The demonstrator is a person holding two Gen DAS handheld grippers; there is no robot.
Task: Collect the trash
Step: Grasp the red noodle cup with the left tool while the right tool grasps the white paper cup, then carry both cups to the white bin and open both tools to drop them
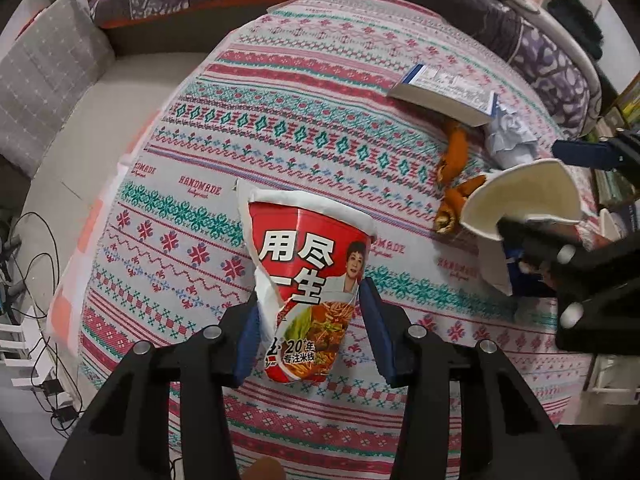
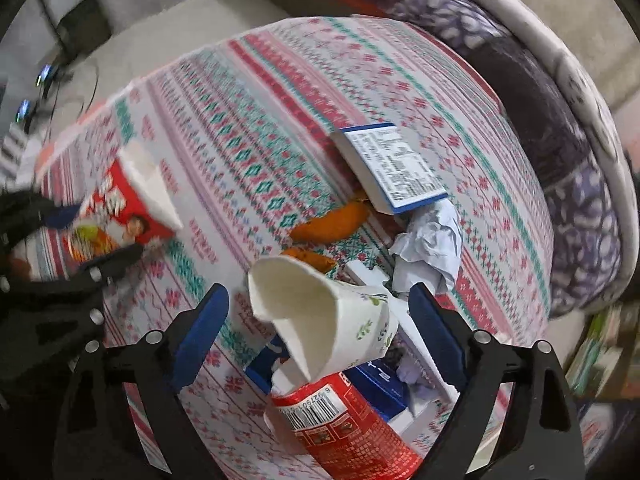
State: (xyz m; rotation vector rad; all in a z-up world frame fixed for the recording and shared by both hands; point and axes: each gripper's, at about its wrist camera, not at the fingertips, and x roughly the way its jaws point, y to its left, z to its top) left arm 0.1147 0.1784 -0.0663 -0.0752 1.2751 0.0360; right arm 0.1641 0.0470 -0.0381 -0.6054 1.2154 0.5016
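Now, trash in hand: a torn red noodle cup (image 1: 308,292) lies on its side between the jaws of the left gripper (image 1: 310,328), toward the near edge of the table (image 1: 280,92); the left blue pad meets the torn white flap, while the right pad looks just clear of the cup wall, so I read this claw as closing in, not yet clenched.
Second cup: a torn white paper cup (image 2: 320,312) lies toward the table's right edge, above a red piece with a barcode (image 2: 340,424) and a blue-and-white box (image 2: 380,388).
Right claw: the right gripper (image 2: 320,336) straddles that white cup with jaws wide and a gap on both sides, so it is released and grasping nothing.
Other trash: orange peel (image 2: 332,222) and a crumpled wad of paper (image 2: 432,244) sit beside the white cup, further in from the right edge; a book-like block with a printed label (image 2: 396,168) lies just past them.
Cloth: a patterned tablecloth (image 1: 320,144) covers the whole top.
Done so far: nothing looks collected; every piece is on the table.
Left to do: both cups need gripping and carrying off, then peel and paper; no bin shows in either view, though the right view is blurred at its edges.
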